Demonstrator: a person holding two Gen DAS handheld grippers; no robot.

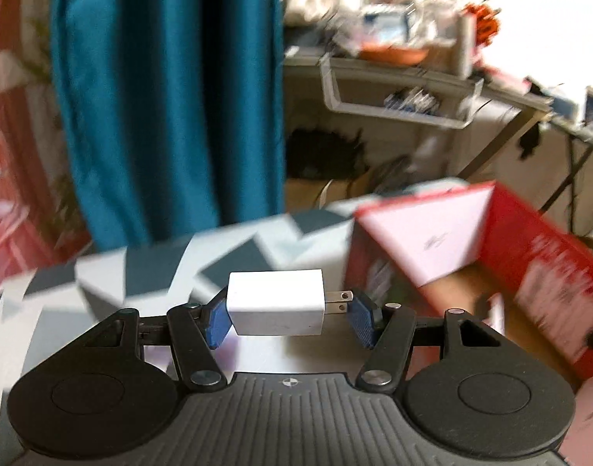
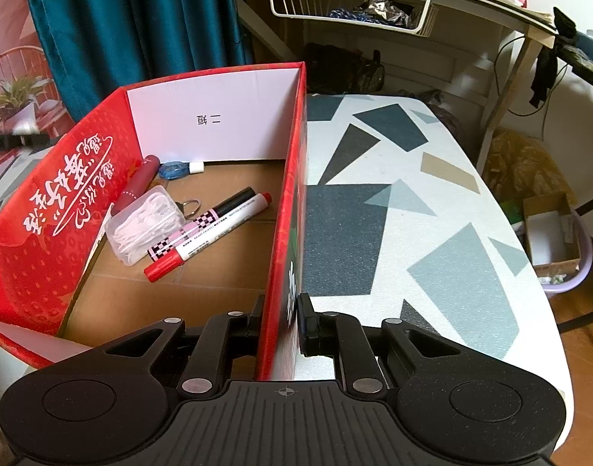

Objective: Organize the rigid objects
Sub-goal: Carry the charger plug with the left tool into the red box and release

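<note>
My left gripper (image 1: pixel 290 320) is shut on a white plug-in charger (image 1: pixel 275 303), held clear above the patterned table (image 1: pixel 141 272); its blue pads (image 1: pixel 217 324) press one end and the metal prongs on the other. The open red cardboard box (image 1: pixel 537 272) lies to the right of it. In the right wrist view my right gripper (image 2: pixel 279 320) is shut on the box wall (image 2: pixel 288 178), one finger inside and one outside. Inside the box lie a red marker (image 2: pixel 207 237), a black marker (image 2: pixel 222 209), a clear case of white bits (image 2: pixel 141 225), a dark red tube (image 2: pixel 137 182) and a blue tape dispenser (image 2: pixel 176 169).
A teal curtain (image 1: pixel 168 89) hangs behind the table. A cluttered desk with a white wire basket (image 2: pixel 351 4) stands at the back right. On the floor right of the table (image 2: pixel 413 194) sits a purple tub (image 2: pixel 579 272) holding a carton.
</note>
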